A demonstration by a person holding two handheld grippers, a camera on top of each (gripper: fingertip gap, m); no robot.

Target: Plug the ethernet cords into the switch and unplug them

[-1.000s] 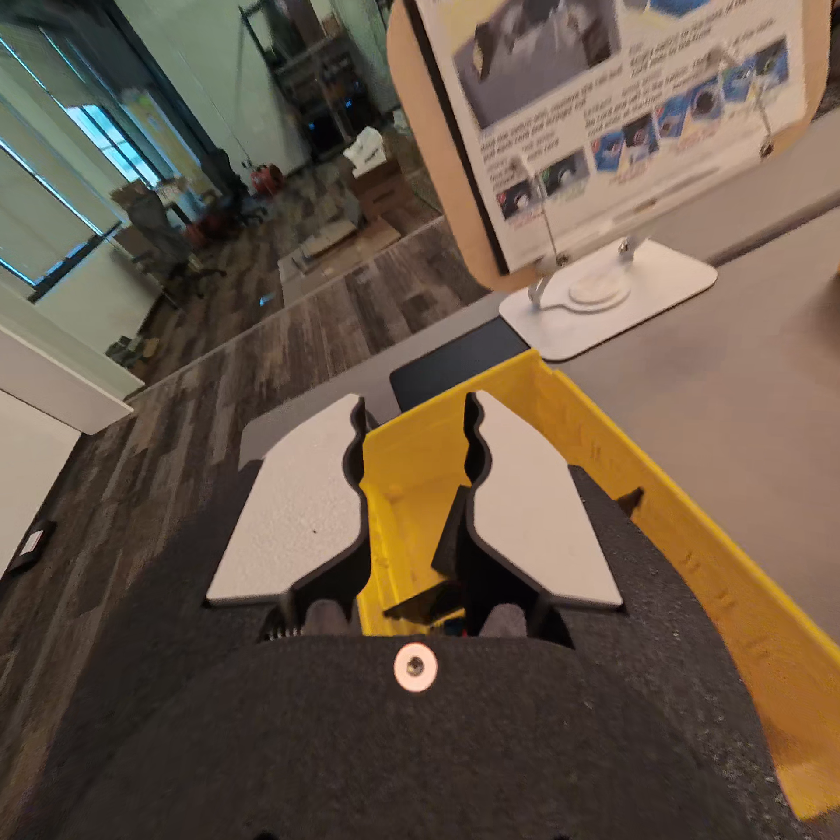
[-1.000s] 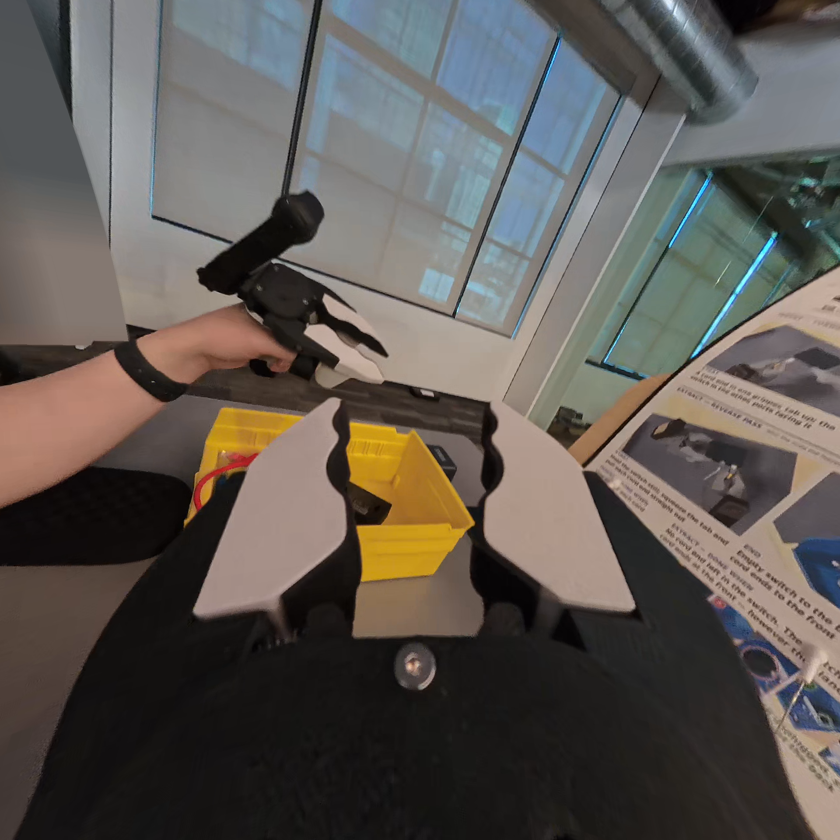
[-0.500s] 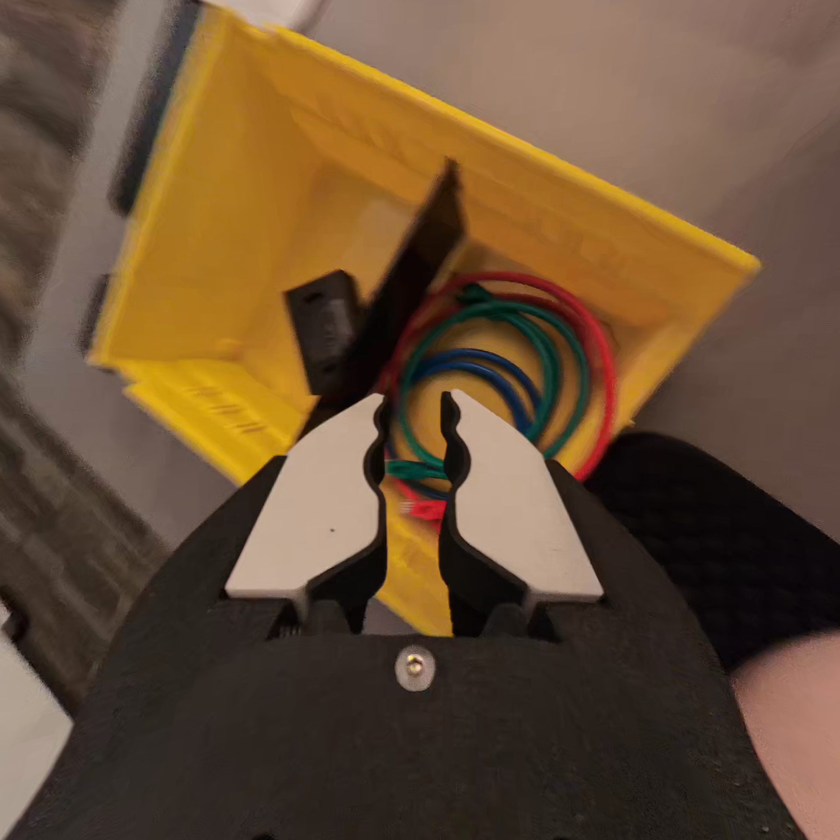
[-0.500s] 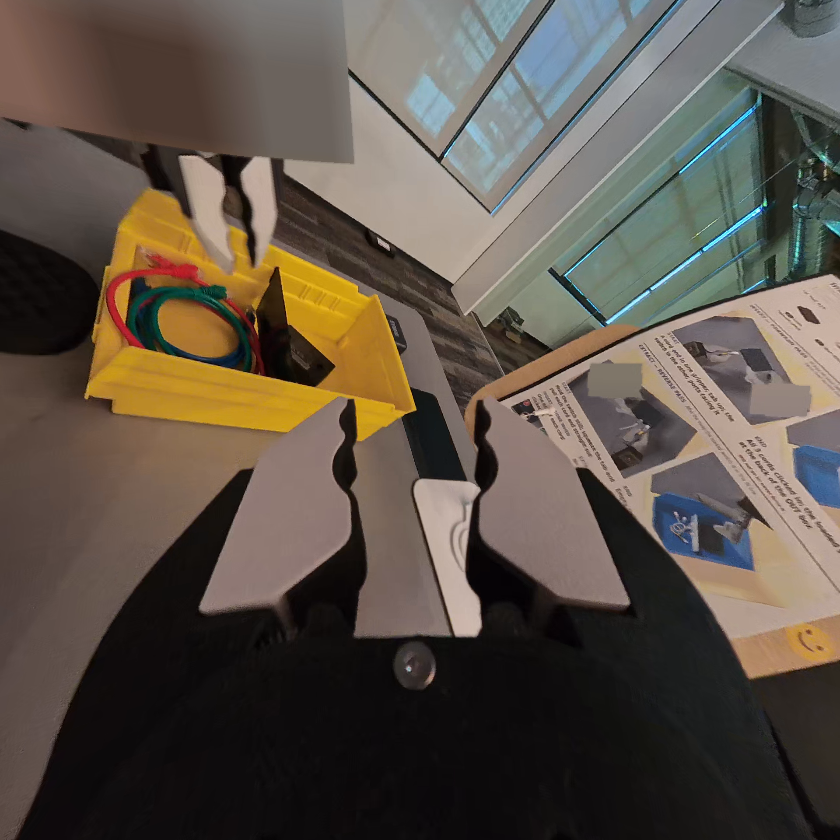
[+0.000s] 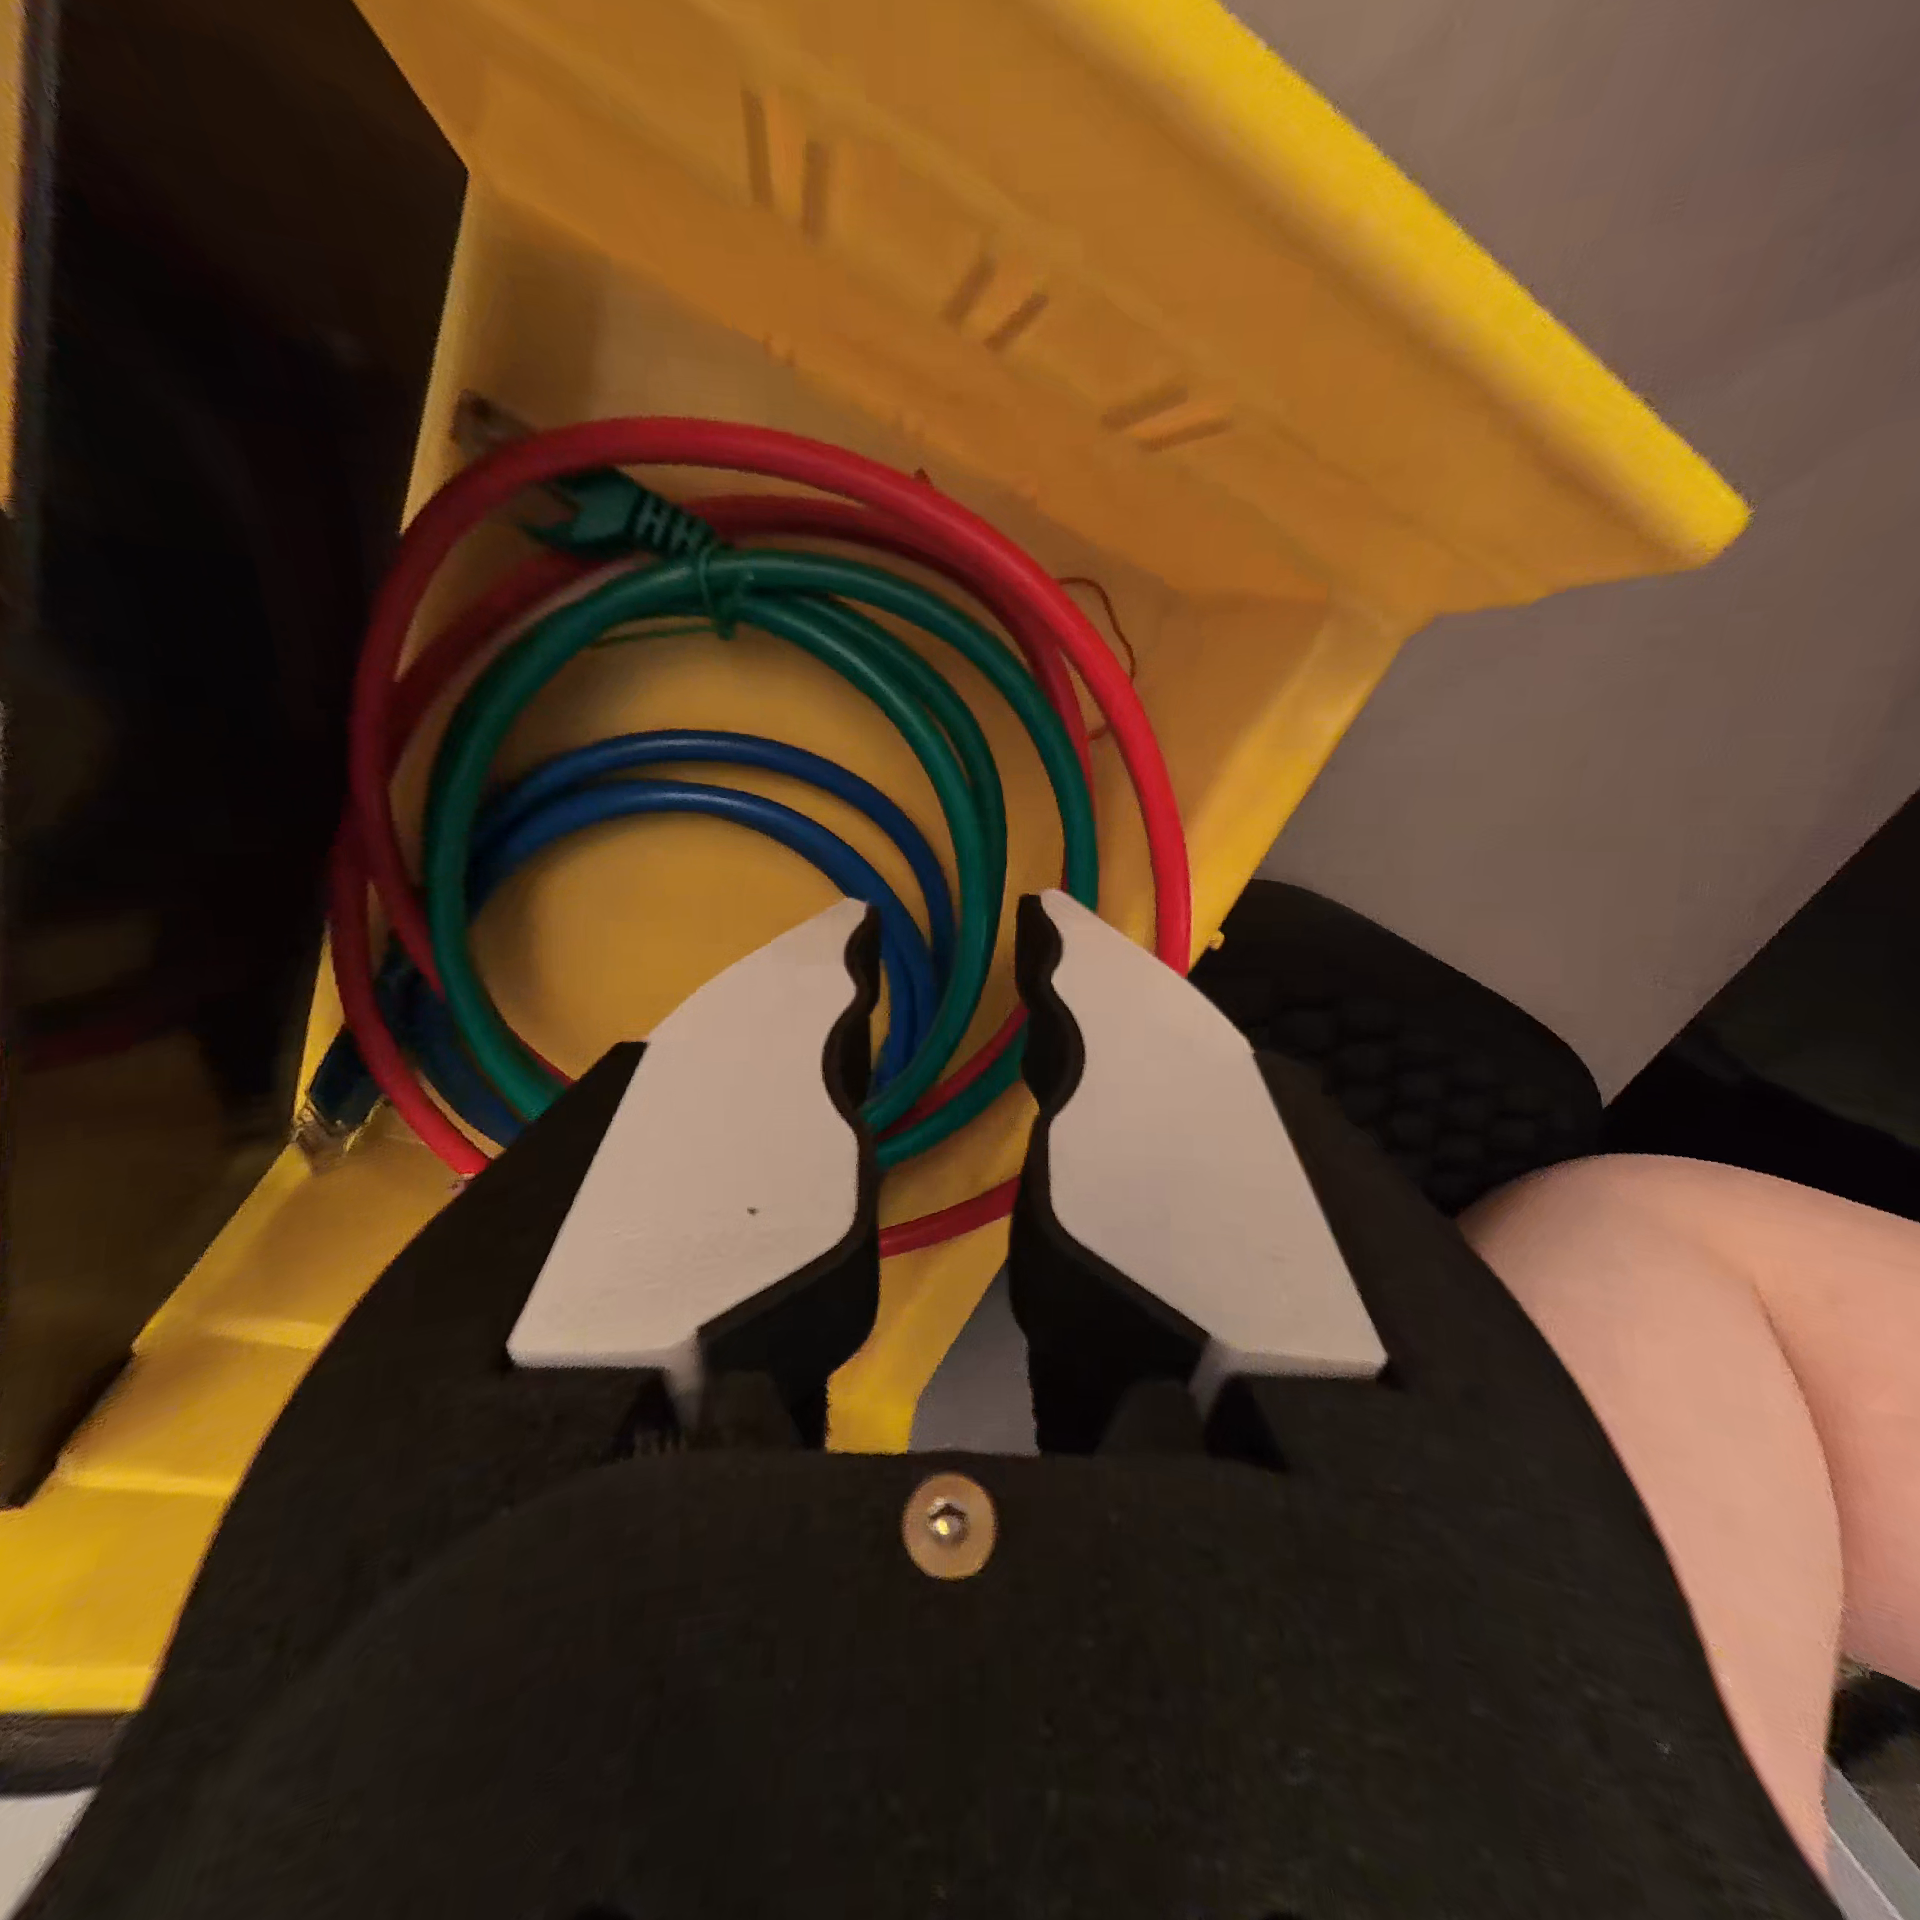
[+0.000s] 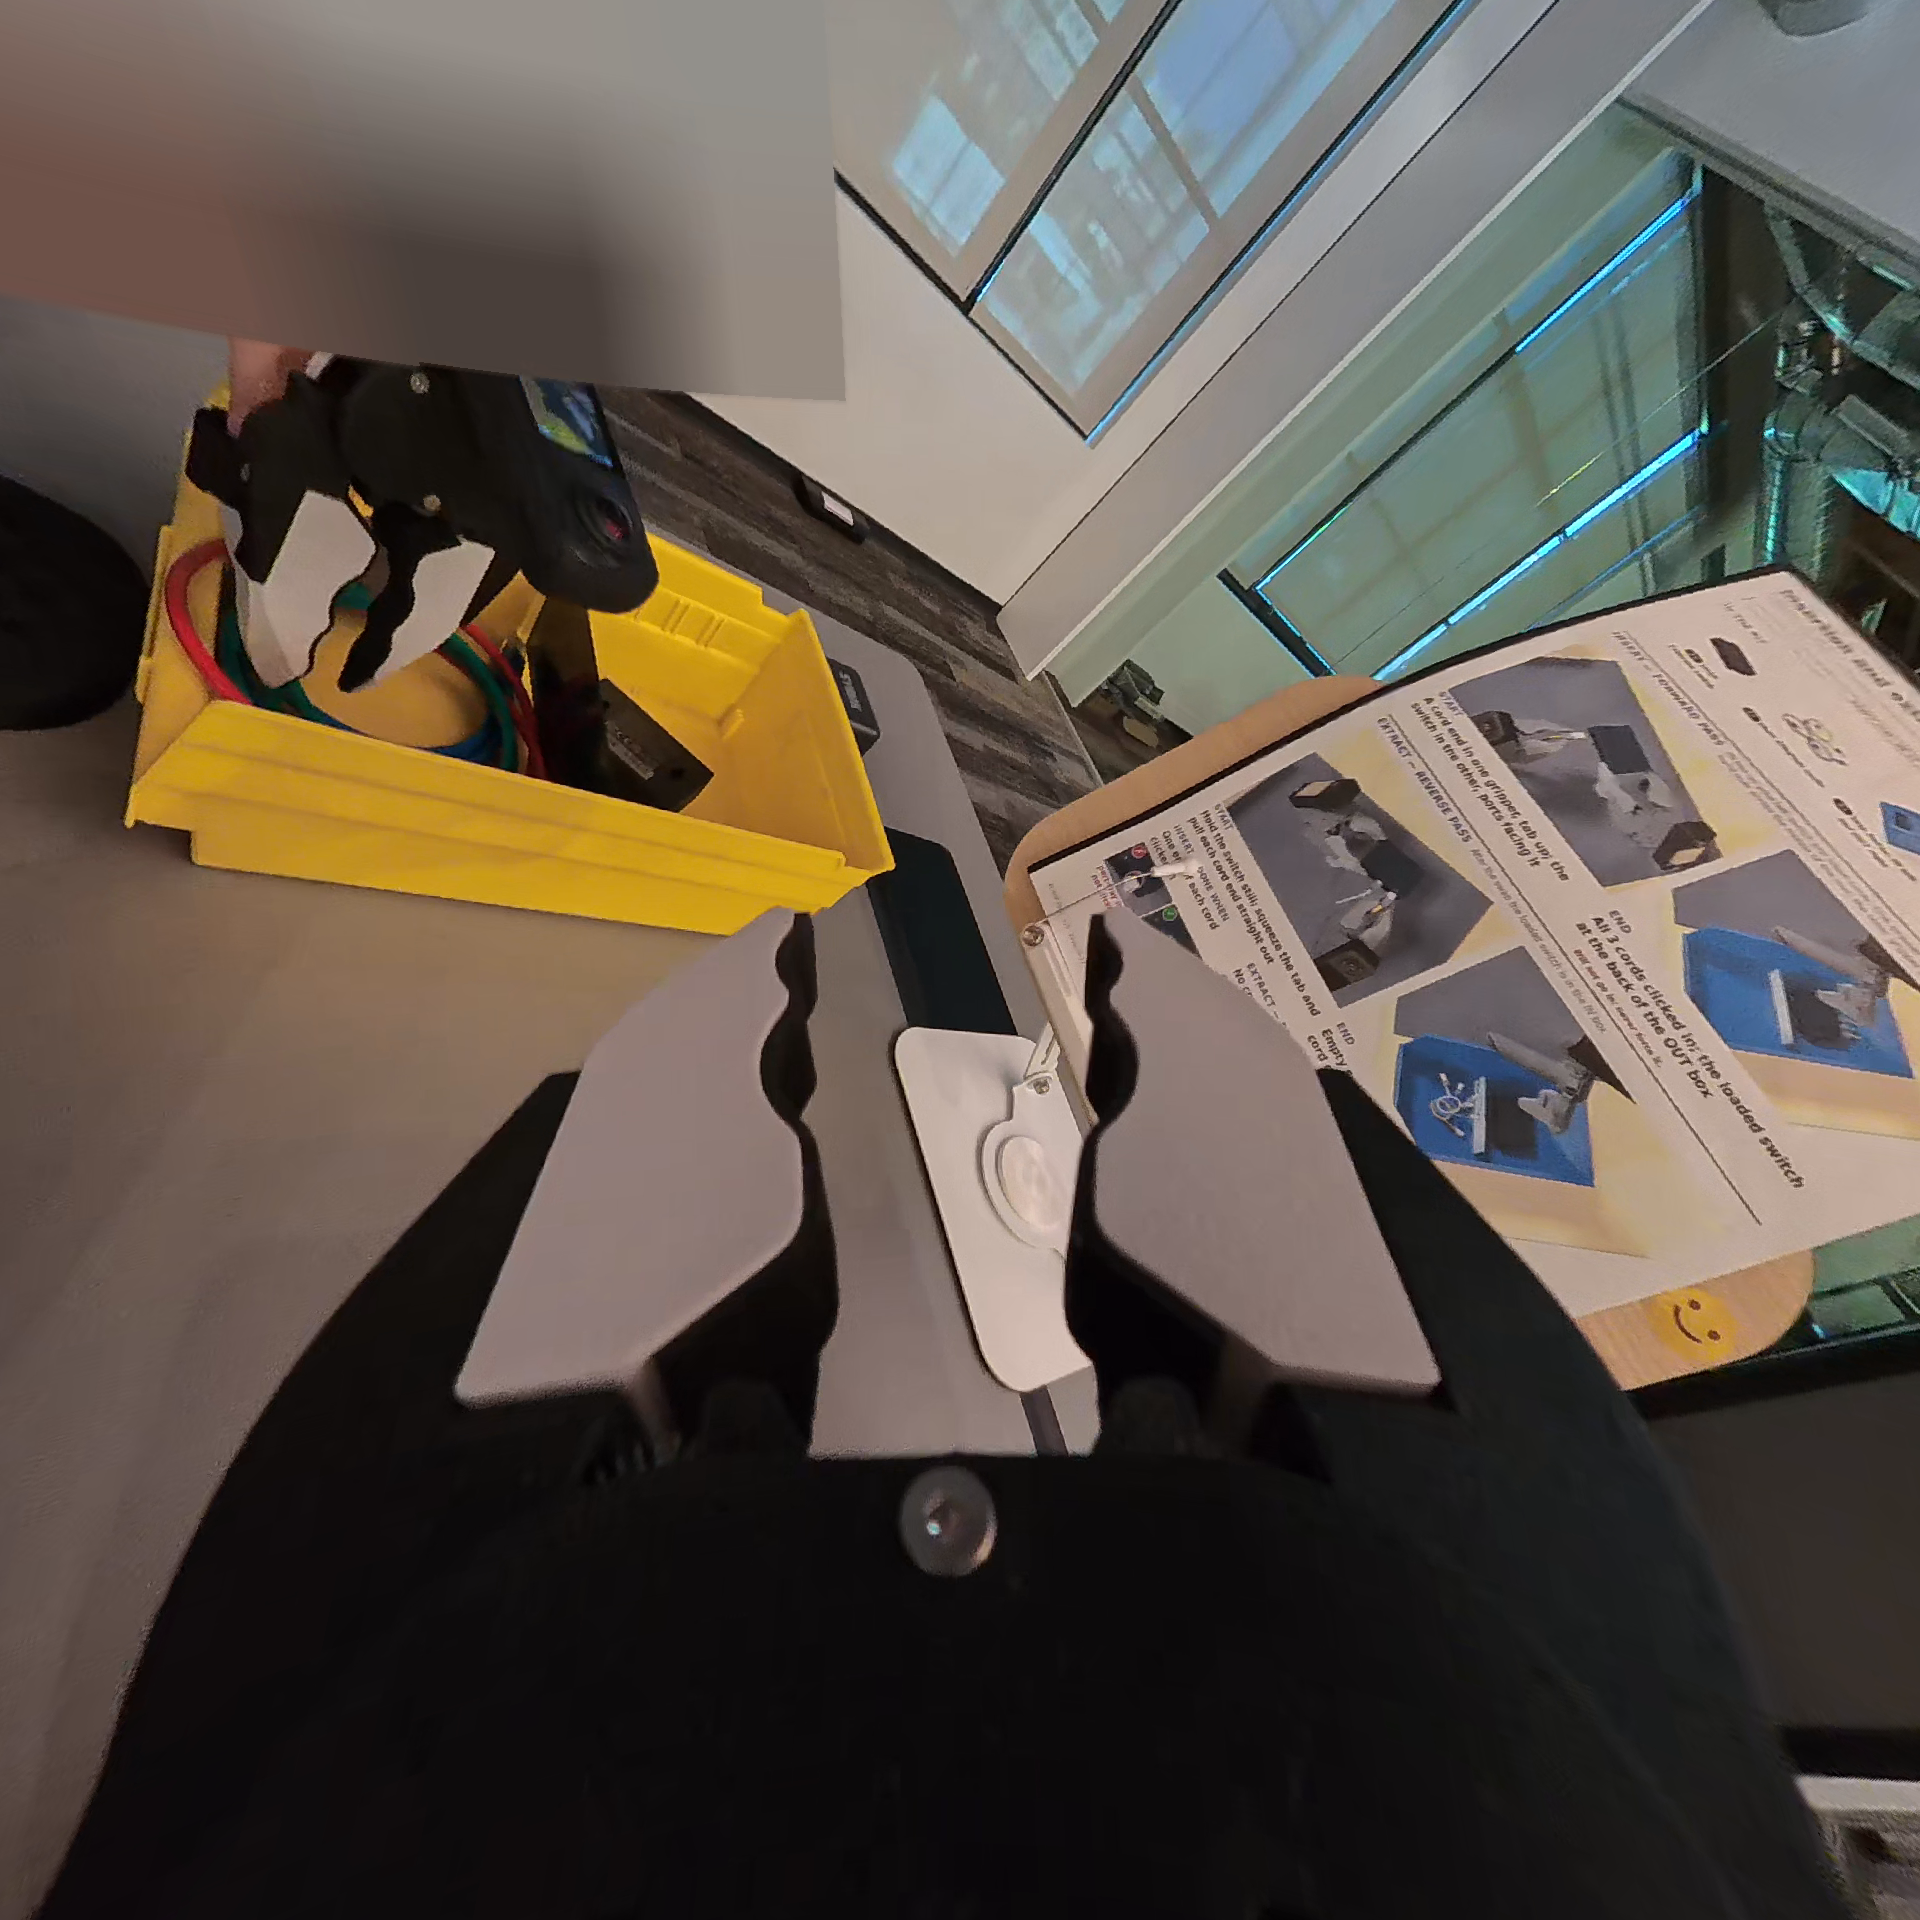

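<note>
Cords (image 5: 727, 790) are lying coiled together in the yellow bin (image 5: 1143, 312); the left gripper (image 5: 945, 914), narrowly parted and empty, is risking snagging several loops, while the right gripper (image 6: 940, 935) is hanging wide and empty.

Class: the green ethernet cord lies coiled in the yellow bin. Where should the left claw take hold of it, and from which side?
Grip the green cord by the ribbed boot behind its plug, at the coil's top. It is stiffer than the loops. Bring the left claw down from above the yellow bin, since the walls block the sides.
</note>
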